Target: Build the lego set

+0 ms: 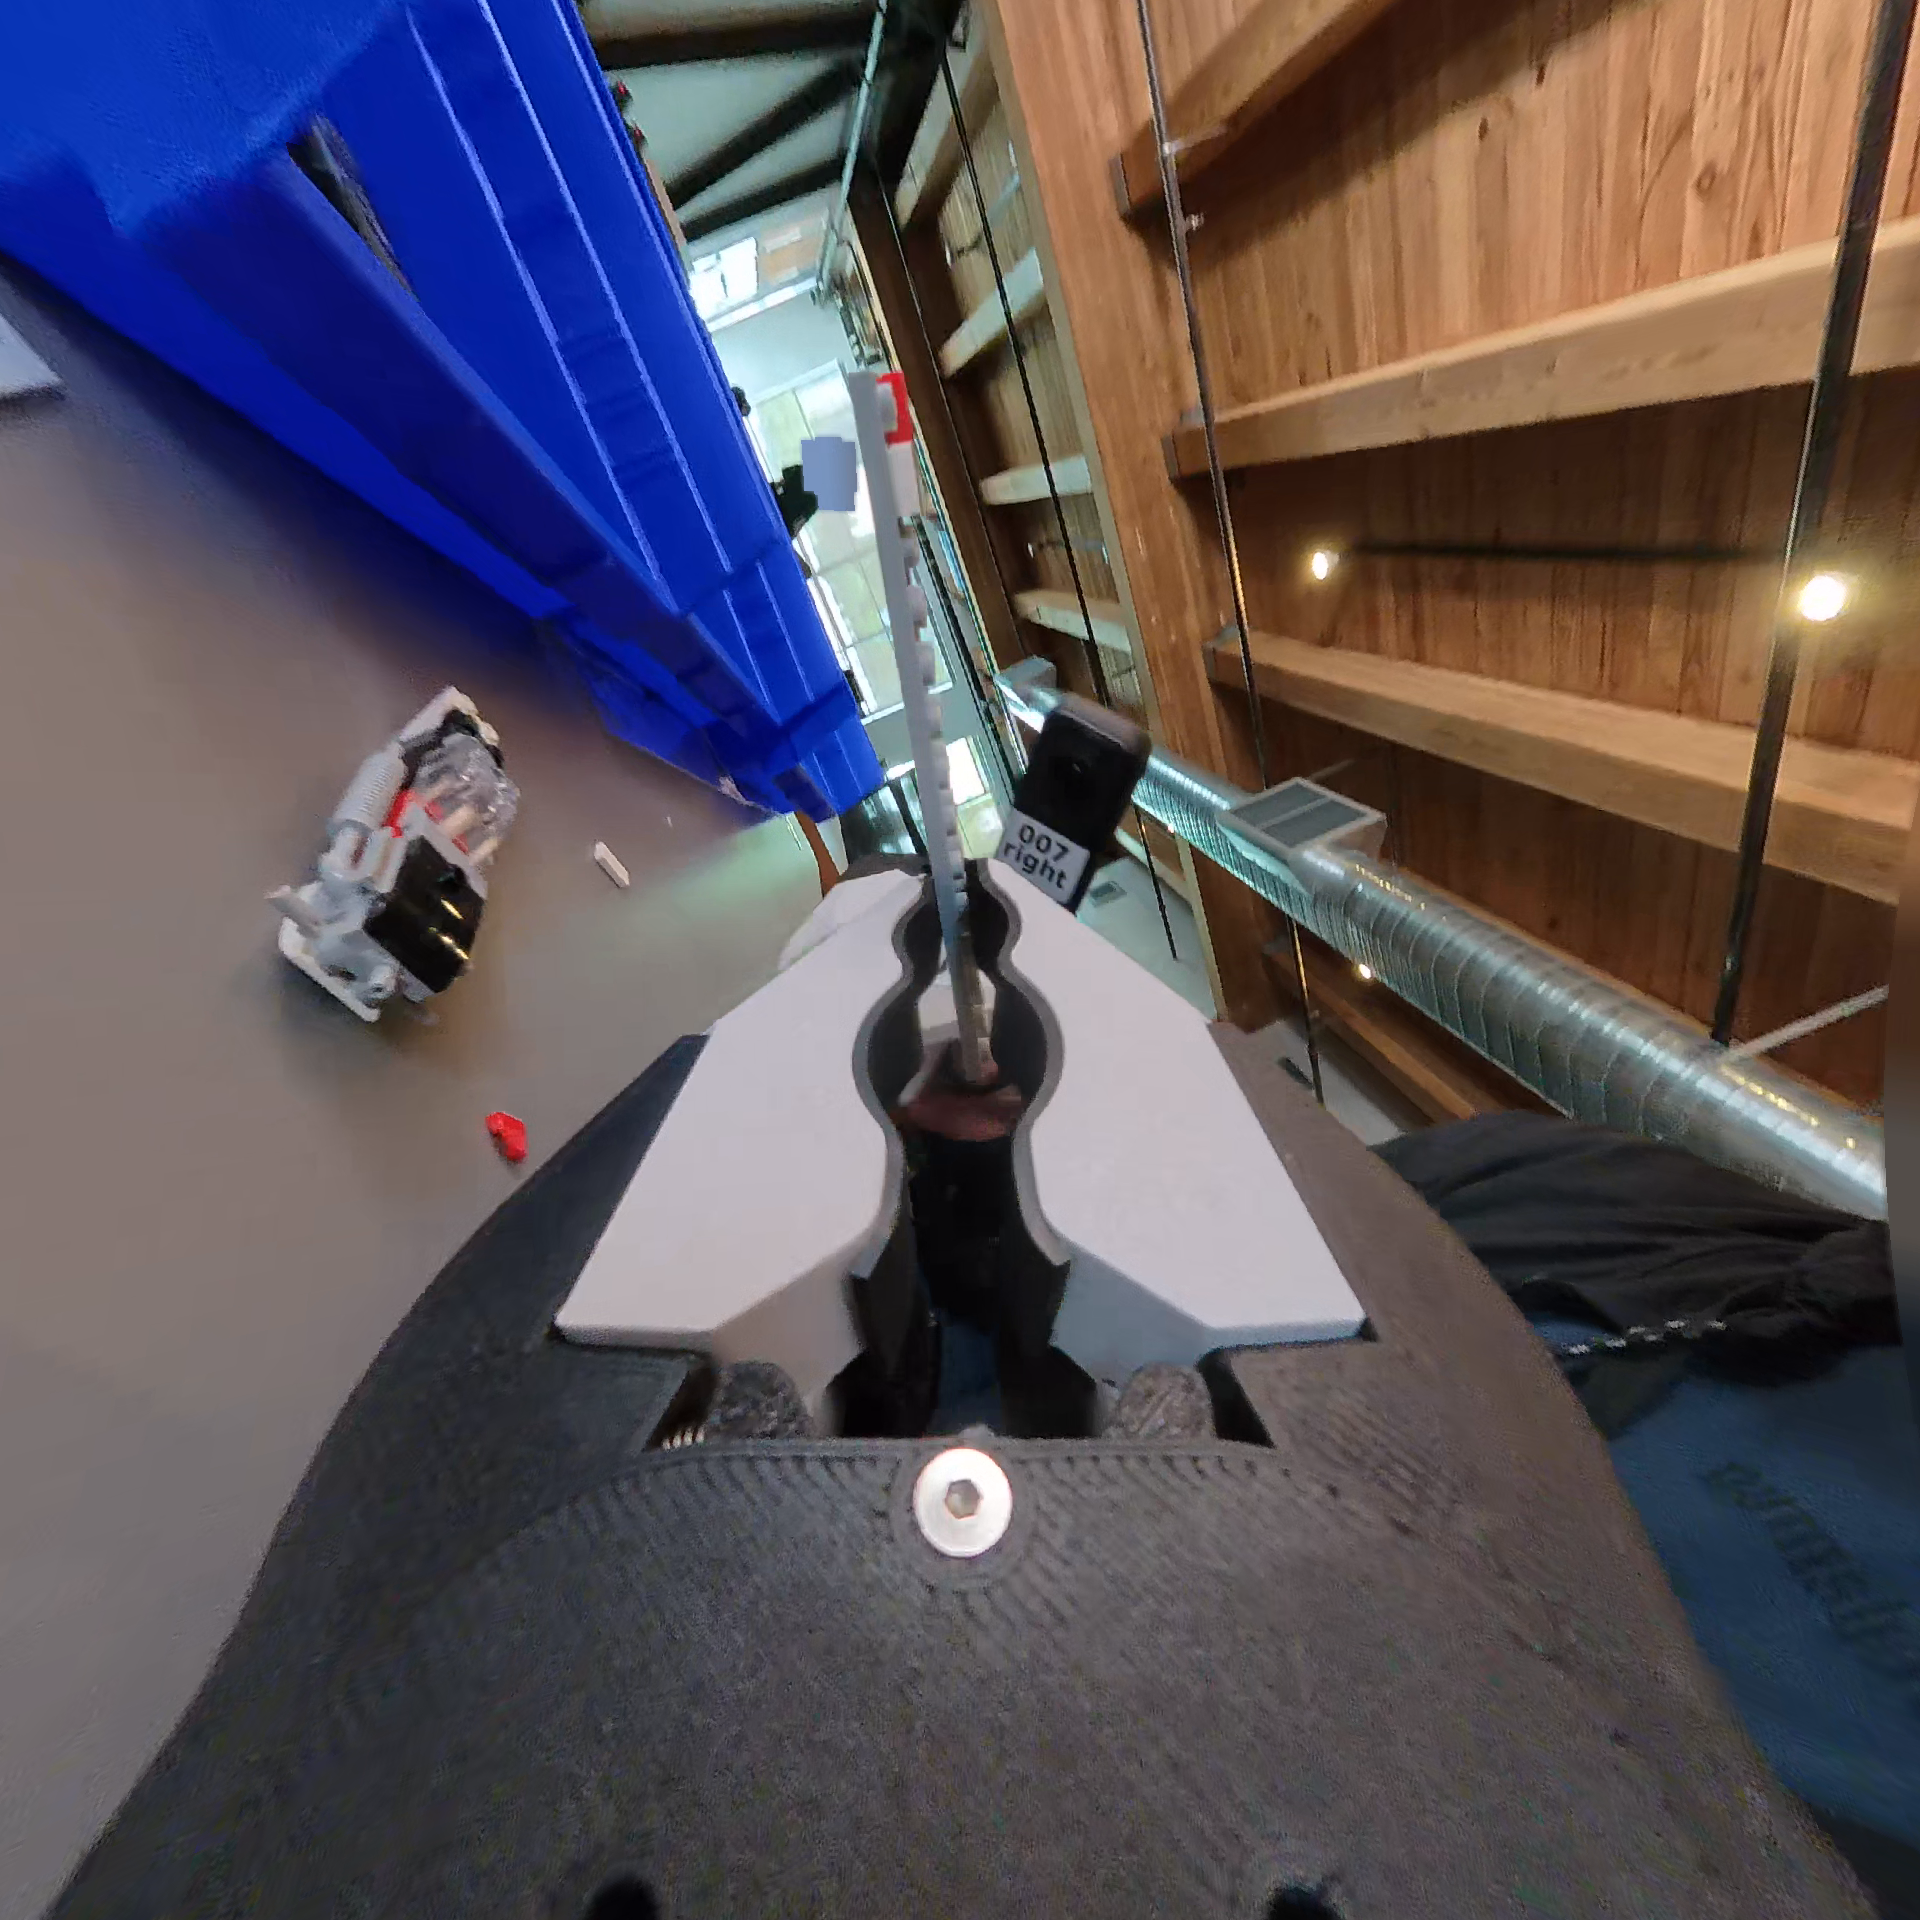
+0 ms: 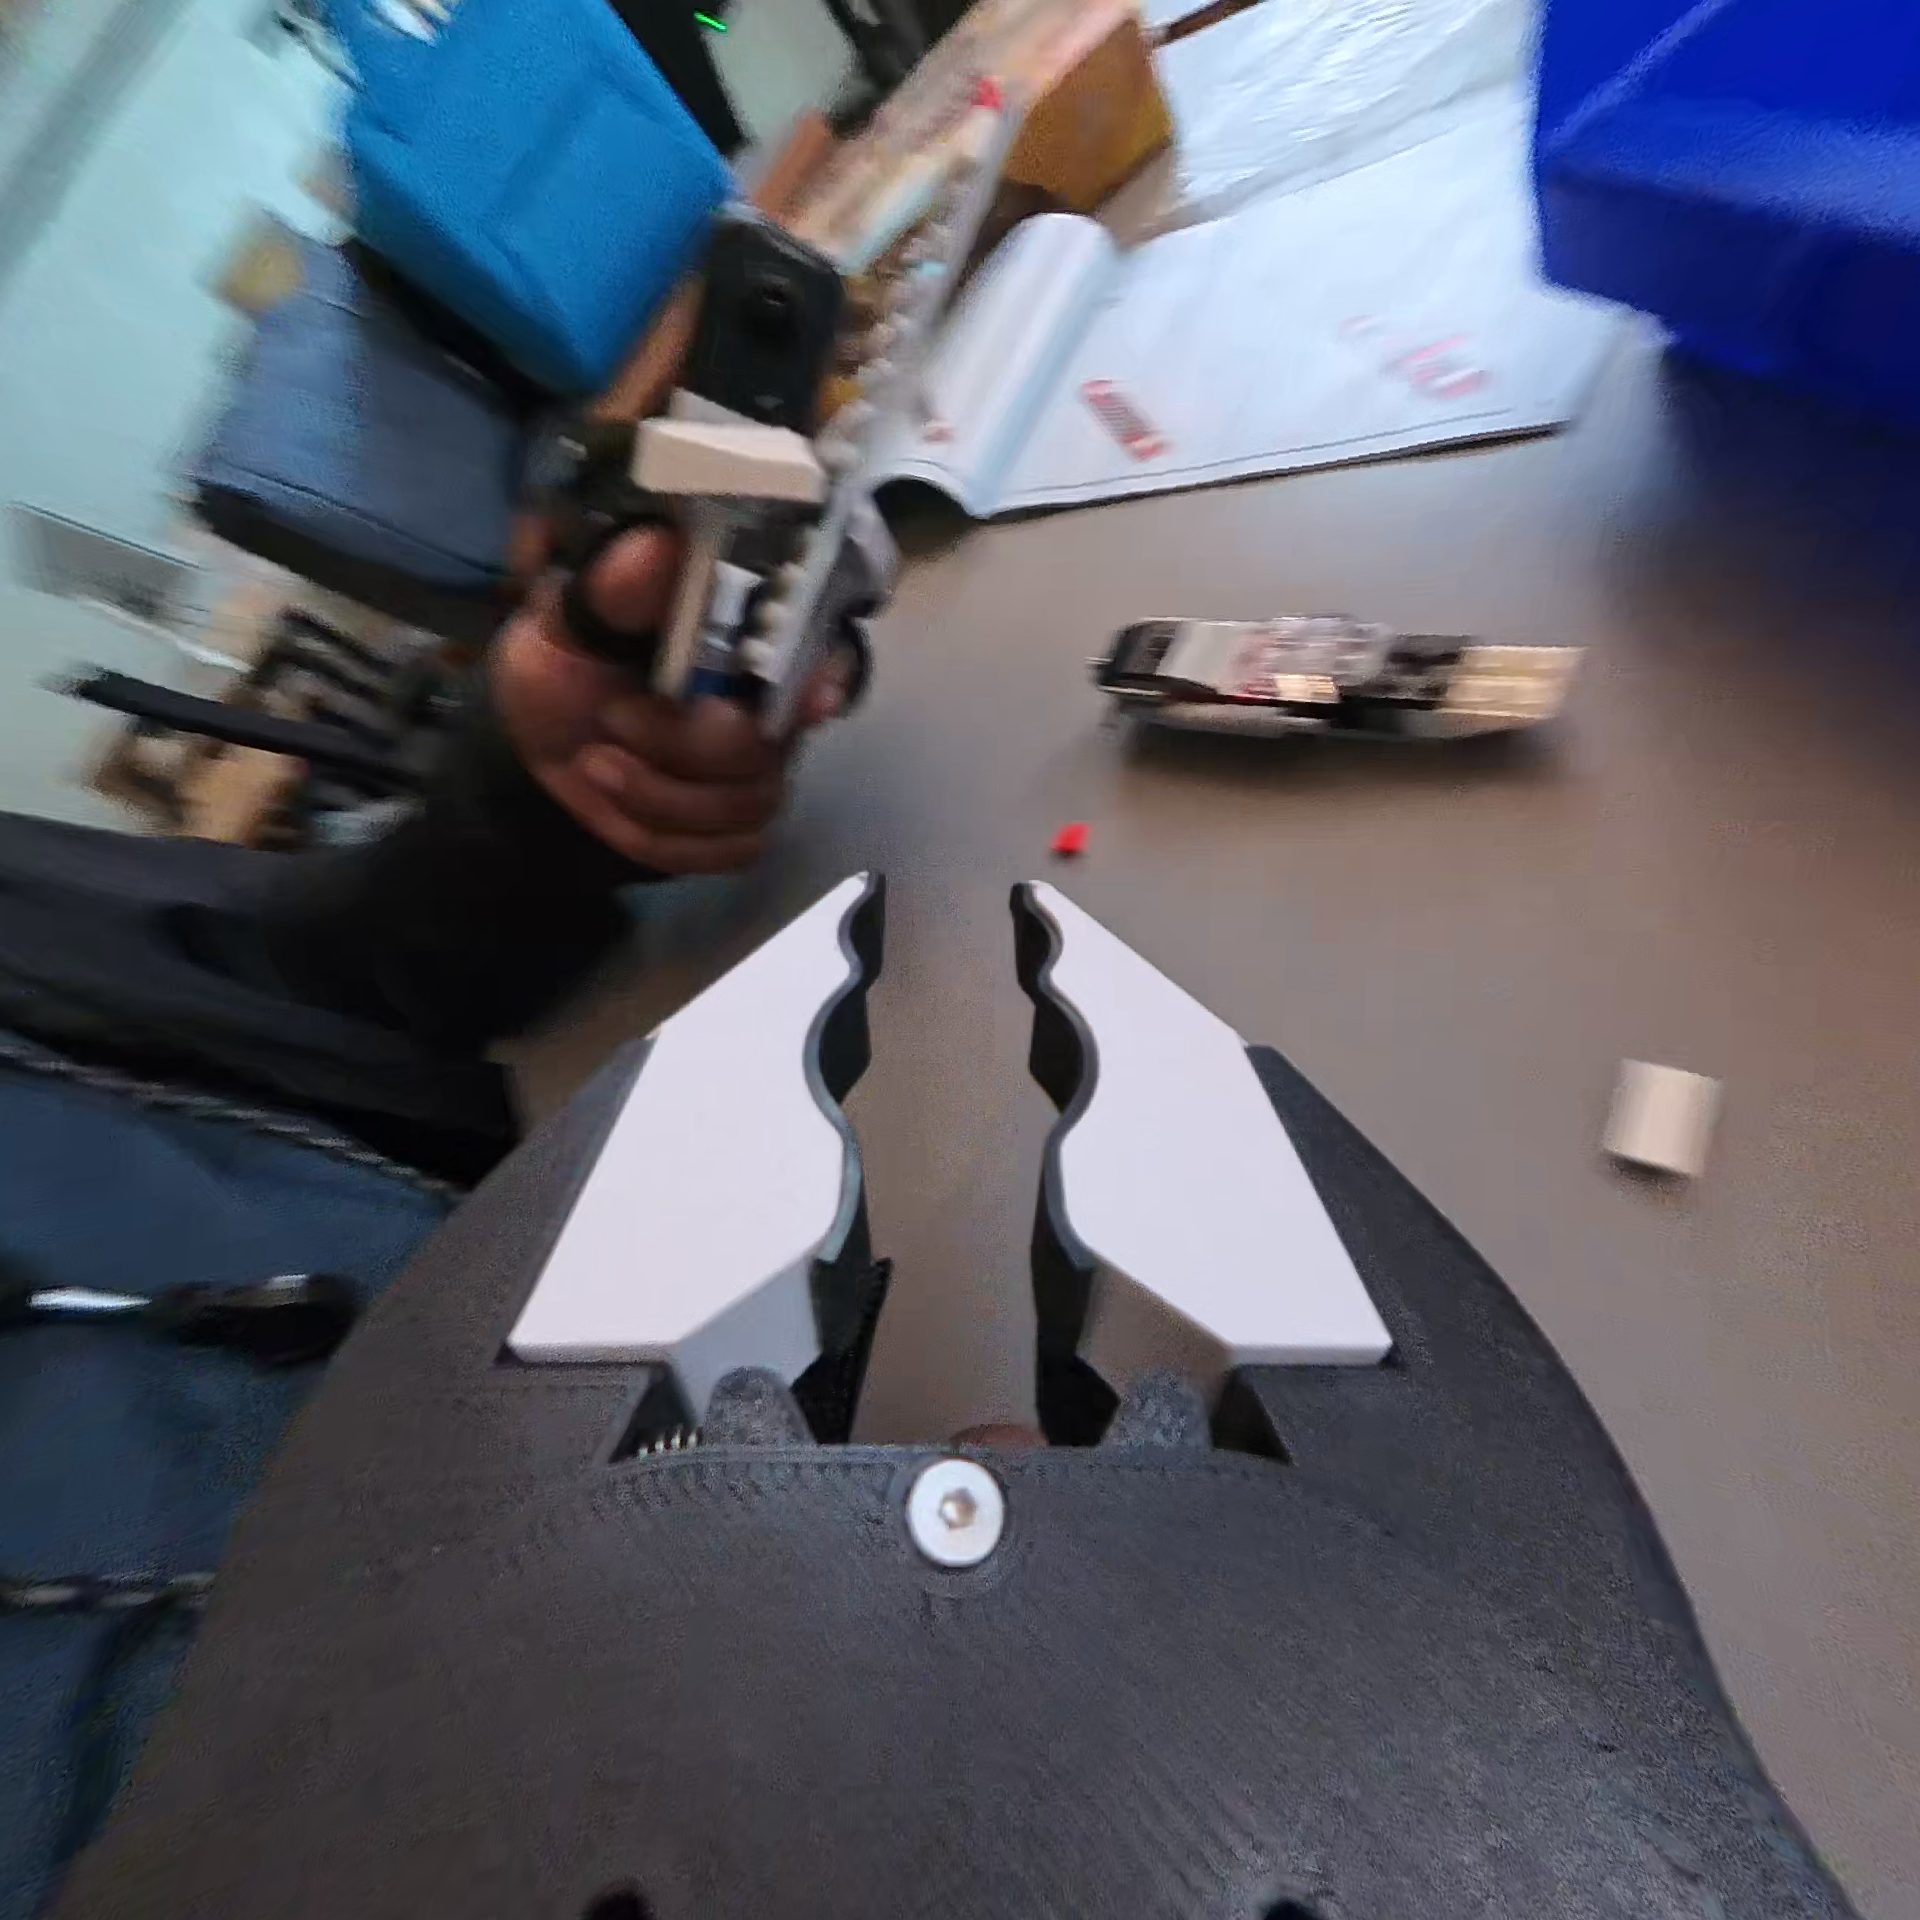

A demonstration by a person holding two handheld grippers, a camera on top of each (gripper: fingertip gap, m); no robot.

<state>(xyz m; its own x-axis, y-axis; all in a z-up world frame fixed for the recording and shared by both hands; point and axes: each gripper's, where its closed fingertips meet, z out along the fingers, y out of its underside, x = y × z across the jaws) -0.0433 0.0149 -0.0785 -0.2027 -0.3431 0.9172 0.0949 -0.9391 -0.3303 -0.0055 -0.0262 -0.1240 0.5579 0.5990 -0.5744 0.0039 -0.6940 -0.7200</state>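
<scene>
The left hand-held gripper (image 1: 961, 899) has its grey jaws closed on a long, thin, light-grey studded lego beam (image 1: 914, 665). The beam is pinched near its lower end and sticks out forward past the fingertips, with a small red piece at its far tip. In the right wrist view this same beam (image 2: 831, 561) shows blurred, raised above the grey table (image 2: 1299, 935) in the person's hand (image 2: 644, 748).

The right hand-held gripper (image 2: 945, 894) is empty; its jaws stand parted with a clear gap between them, touching nothing and hovering over the table.

On the table lies the partly built lego model of white, black, red and clear parts (image 1: 390, 857), well apart from both grippers. A small red lego piece (image 1: 506, 1135) lies nearer, and a small white lego piece (image 2: 1660, 1132) lies off to the right gripper's side. A blue plastic bin (image 1: 499, 312) stands at the table's far edge, with an open instruction booklet (image 2: 1247, 343) beside it.
</scene>
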